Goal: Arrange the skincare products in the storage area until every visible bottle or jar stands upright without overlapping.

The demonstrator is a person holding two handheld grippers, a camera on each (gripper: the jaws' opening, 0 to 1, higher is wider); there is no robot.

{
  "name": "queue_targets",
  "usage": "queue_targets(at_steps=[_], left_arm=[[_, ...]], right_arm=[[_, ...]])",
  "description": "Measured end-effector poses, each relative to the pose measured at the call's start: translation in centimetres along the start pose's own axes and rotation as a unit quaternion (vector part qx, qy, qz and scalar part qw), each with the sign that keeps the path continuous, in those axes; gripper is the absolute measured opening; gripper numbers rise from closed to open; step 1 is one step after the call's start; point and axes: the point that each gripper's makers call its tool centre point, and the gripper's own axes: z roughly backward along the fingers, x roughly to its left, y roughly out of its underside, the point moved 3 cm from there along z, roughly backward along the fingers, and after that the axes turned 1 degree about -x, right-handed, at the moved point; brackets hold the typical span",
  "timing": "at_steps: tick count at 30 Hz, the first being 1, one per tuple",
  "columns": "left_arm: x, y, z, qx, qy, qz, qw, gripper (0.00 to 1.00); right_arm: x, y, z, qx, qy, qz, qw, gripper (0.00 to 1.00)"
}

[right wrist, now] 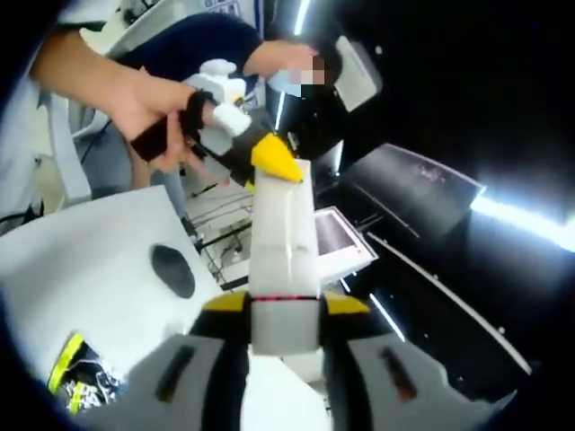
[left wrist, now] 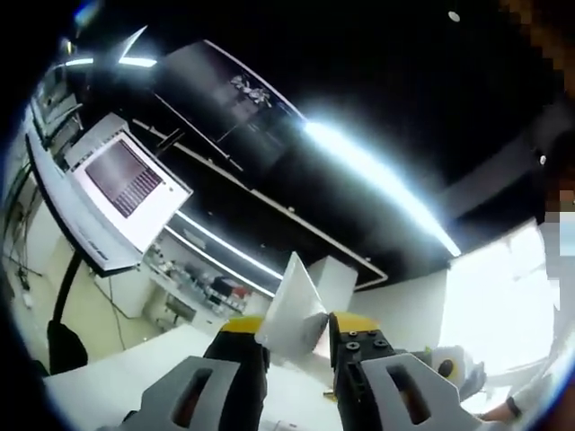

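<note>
A long white tube (right wrist: 282, 235) stretches away from my right gripper (right wrist: 284, 305), whose yellow-tipped jaws are shut on its near end. Its far end is pinched by my left gripper (right wrist: 272, 160), which a person's hand (right wrist: 148, 103) holds up in the air. In the left gripper view the flat wedge end of the same white tube (left wrist: 292, 310) sticks up between the jaws of my left gripper (left wrist: 296, 328), which is shut on it. Both views are tilted up toward the dark ceiling. No other bottle or jar is clear enough to tell.
A white table (right wrist: 85, 260) lies at the left with a dark oval thing (right wrist: 172, 269) on it and a yellow-and-black item (right wrist: 76, 370) near the edge. The white tabletop (left wrist: 135, 370), a tilted screen (left wrist: 126, 180) and a cluttered shelf (left wrist: 202, 289) lie beyond.
</note>
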Motion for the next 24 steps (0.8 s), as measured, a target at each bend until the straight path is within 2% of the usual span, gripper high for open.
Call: queue_targets(at_steps=[7, 13, 24], left_arm=[[-1.2, -0.2, 0.0, -0.009, 0.031, 0.007, 0.9995, 0.17], [-2.3, -0.2, 0.0, -0.009, 0.055, -0.009, 0.9984, 0.11], [-3.1, -0.5, 0.1, 0.0, 0.05, -0.032, 0.9982, 0.09]], right_arm=[[0.0, 0.3, -0.1, 0.004, -0.003, -0.014, 0.9999, 0.29], [0.4, 0.7, -0.4, 0.008, -0.01, -0.026, 0.9996, 0.29], [0.4, 0.8, -0.3, 0.009, -0.012, -0.021, 0.9997, 0.29]])
